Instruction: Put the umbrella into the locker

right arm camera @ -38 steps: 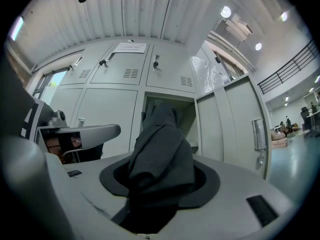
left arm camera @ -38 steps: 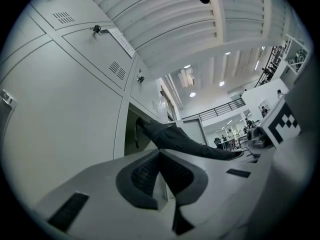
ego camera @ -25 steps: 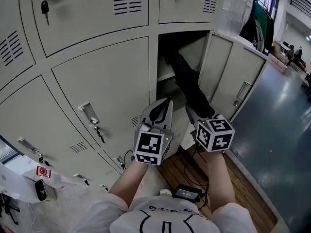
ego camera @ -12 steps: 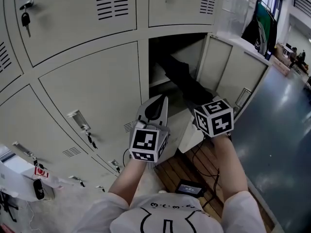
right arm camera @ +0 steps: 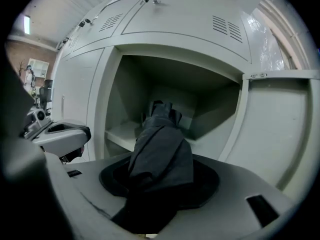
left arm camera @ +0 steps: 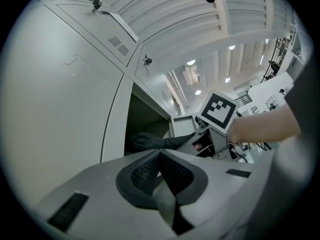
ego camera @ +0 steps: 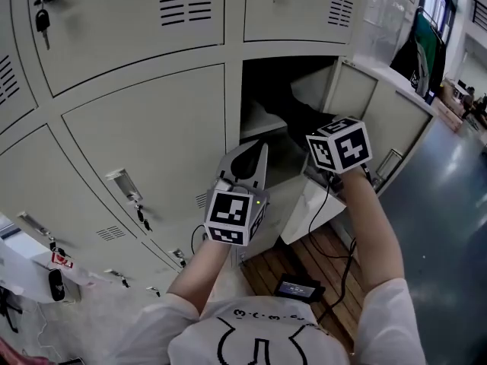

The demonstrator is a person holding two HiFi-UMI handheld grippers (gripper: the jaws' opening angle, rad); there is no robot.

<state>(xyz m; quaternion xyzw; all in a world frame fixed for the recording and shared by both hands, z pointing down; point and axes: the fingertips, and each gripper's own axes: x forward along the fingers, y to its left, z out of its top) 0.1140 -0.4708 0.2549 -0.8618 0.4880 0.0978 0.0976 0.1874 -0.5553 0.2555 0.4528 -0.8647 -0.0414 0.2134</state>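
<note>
A black folded umbrella [right arm camera: 161, 149] sits between the jaws of my right gripper [right arm camera: 160, 181], which is shut on it. Its far end reaches into the open locker [right arm camera: 170, 91], above the shelf [right arm camera: 122, 133]. From the head view the umbrella [ego camera: 303, 118] shows as a dark shape inside the locker mouth [ego camera: 268, 78], just beyond the right gripper's marker cube [ego camera: 340, 144]. My left gripper [ego camera: 261, 152] hangs below and left of the opening in front of a closed door, shut and empty. In the left gripper view its pads [left arm camera: 145, 171] meet.
The locker's door [ego camera: 384, 116] stands swung open to the right. Closed lockers with handles [ego camera: 124, 182] and a hanging key [ego camera: 42, 21] fill the left. On the wooden floor [ego camera: 335, 253] lies a small black device [ego camera: 298, 287] with a cable.
My right gripper has risen and moved toward the locker, carrying the umbrella deeper inside and more level. The left gripper has shifted slightly upward.
</note>
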